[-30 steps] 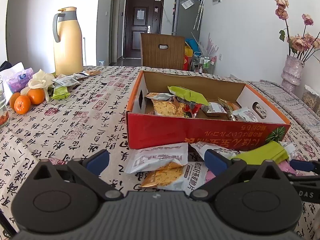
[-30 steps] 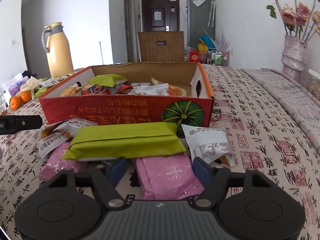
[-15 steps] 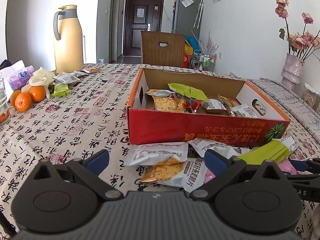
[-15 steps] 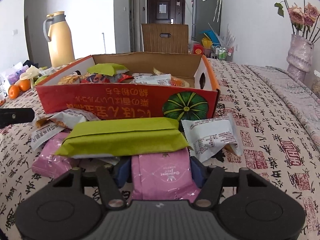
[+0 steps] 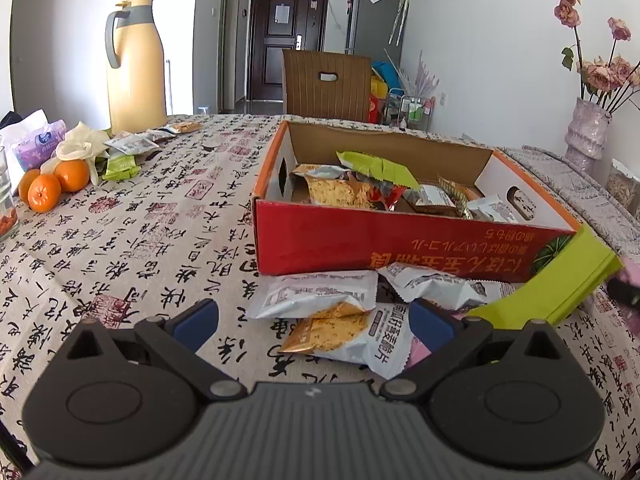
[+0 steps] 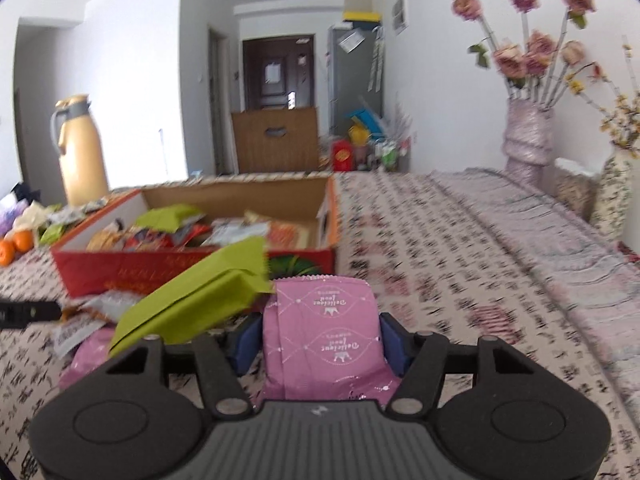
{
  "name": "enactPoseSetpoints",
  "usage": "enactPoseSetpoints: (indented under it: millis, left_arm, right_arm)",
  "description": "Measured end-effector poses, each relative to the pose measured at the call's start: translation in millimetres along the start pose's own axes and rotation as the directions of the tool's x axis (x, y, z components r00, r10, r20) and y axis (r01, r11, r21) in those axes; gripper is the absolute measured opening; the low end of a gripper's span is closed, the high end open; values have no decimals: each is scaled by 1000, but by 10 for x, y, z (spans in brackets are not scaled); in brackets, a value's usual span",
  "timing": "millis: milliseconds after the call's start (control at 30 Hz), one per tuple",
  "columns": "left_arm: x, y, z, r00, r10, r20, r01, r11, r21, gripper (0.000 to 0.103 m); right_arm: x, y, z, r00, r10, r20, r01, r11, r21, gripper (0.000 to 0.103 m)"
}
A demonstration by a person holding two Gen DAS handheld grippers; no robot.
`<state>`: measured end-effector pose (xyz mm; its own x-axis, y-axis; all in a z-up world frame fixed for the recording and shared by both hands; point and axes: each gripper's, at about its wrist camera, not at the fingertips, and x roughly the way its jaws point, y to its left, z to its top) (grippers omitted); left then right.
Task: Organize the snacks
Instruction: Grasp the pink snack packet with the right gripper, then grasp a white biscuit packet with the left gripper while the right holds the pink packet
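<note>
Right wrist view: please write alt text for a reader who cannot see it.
The right gripper holds a pink snack packet above the patterned tablecloth, with a green packet leaning beside it. Behind stands a red cardboard box full of snacks.

the right wrist view is motion-blurred, and the green packet hides the red box front.

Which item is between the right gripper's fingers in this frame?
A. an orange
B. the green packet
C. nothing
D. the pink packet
D: in the right wrist view the pink packet sits clamped between the right gripper's blue fingers, while the green packet leans on it beside them.
</note>
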<state>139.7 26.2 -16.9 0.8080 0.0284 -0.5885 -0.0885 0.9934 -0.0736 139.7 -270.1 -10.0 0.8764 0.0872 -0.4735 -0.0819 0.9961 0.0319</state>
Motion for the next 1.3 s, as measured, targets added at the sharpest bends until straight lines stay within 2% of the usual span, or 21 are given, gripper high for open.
enactPoseSetpoints:
  millis: [267,533,867,1067,1133,1267,1300]
  left_arm:
    - [133,-1,-3,998,-20,-59,19,1000,-11,103]
    - [342,12,25,992,-20,-121,15,999,-39,103]
    - [393,71,-1,990,-24,-141,14,998,-67,103]
    - [335,77,-23,988,-67,-138,60,997,-58,88]
    - [306,76,-28,986,-100,-136,93,994,-59,76]
    - [261,53,-41,985,-119,-129,113,992,-52,67]
    - [249,54,-42,983,-129,-127,123,991,-56,58]
  right_arm:
    - [-28,-161,50,998,-50,32,49,998,36,61]
    - [34,-90,9,1000,-23,13,23,999,32,61]
    - [62,-14,-40,1000,-1,-6,2,1000,26,61]
    - [43,0,-50,1000,7,-8,-7,1000,26,61]
    - [36,6,-54,1000,10,-7,-10,1000,26,61]
    - [8,21,-61,1000,14,-5,-14,1000,26,61]
    - [-3,23,-62,1000,15,-4,-15,1000,25,61]
